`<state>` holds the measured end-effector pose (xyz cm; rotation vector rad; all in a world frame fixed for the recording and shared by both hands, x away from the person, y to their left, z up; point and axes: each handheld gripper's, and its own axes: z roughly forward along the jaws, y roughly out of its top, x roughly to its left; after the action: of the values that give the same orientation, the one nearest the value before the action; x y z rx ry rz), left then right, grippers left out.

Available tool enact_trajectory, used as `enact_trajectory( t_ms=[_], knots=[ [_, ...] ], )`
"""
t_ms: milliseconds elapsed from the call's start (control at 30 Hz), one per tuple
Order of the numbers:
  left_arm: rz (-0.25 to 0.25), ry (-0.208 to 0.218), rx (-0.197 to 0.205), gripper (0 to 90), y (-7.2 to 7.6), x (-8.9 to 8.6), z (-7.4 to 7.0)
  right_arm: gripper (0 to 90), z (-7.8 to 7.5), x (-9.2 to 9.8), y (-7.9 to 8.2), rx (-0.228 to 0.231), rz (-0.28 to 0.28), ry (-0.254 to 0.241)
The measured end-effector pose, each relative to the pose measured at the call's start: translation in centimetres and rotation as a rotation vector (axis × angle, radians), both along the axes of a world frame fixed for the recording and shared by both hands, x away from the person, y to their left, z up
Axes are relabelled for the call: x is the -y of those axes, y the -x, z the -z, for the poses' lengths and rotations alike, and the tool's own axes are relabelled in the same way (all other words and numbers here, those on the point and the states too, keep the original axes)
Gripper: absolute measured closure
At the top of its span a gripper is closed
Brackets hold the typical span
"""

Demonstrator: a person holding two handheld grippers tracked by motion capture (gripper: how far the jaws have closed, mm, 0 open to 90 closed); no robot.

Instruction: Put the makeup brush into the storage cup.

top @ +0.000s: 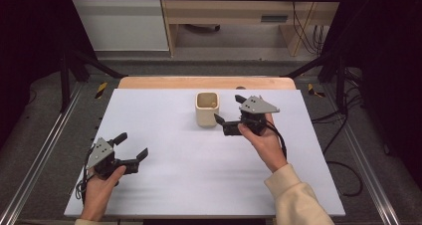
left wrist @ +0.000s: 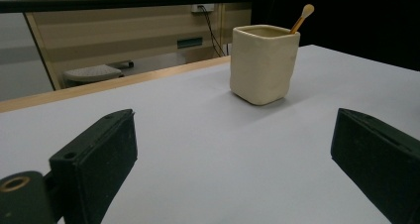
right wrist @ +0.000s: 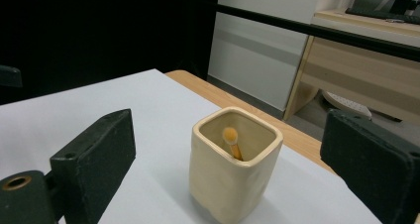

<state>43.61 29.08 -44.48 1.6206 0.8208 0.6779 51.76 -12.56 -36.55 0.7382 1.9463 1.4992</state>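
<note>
A cream square cup (top: 206, 109) stands upright on the white table top (top: 169, 150), toward the back centre. A small wooden stick with a rounded tip (right wrist: 231, 140) leans inside it, its tip poking above the rim (left wrist: 303, 15). My right gripper (top: 230, 108) is open just right of the cup (right wrist: 233, 164), jaws spread wide with nothing between them. My left gripper (top: 131, 146) is open at the front left, far from the cup (left wrist: 262, 63), and holds nothing.
The table's wooden back edge (top: 206, 82) lies just behind the cup. Black frame posts (top: 64, 65) stand at the sides, and cables (top: 343, 155) trail on the floor at the right. A wooden desk (top: 234, 11) stands beyond the table.
</note>
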Motion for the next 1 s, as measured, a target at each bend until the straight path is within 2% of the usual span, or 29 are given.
enact_trajectory(
  t_ms=[133,367,633,767,900,1000],
  knots=[
    [0.003,-0.002,0.008,3.1,0.0,-0.1,0.0,7.2,0.2,0.5,0.2,0.009,0.002,-0.025],
    [-0.001,0.002,0.015,2.3,0.0,-0.4,-0.1,6.9,0.7,1.5,0.6,0.005,0.025,-0.032],
    [-0.004,0.001,0.020,2.3,0.1,-0.4,-0.1,6.9,1.1,2.7,1.0,0.020,0.048,-0.031],
    [0.001,0.015,0.013,2.3,0.1,-0.4,-0.1,6.9,1.1,3.1,1.2,0.011,0.054,-0.047],
    [-0.002,0.009,0.027,2.3,0.1,-0.5,-0.1,6.9,1.1,3.6,1.4,0.016,0.058,-0.051],
    [-0.002,0.005,0.054,2.3,0.2,-0.6,-0.2,6.8,1.0,3.9,1.7,0.018,0.065,-0.049]
  ],
)
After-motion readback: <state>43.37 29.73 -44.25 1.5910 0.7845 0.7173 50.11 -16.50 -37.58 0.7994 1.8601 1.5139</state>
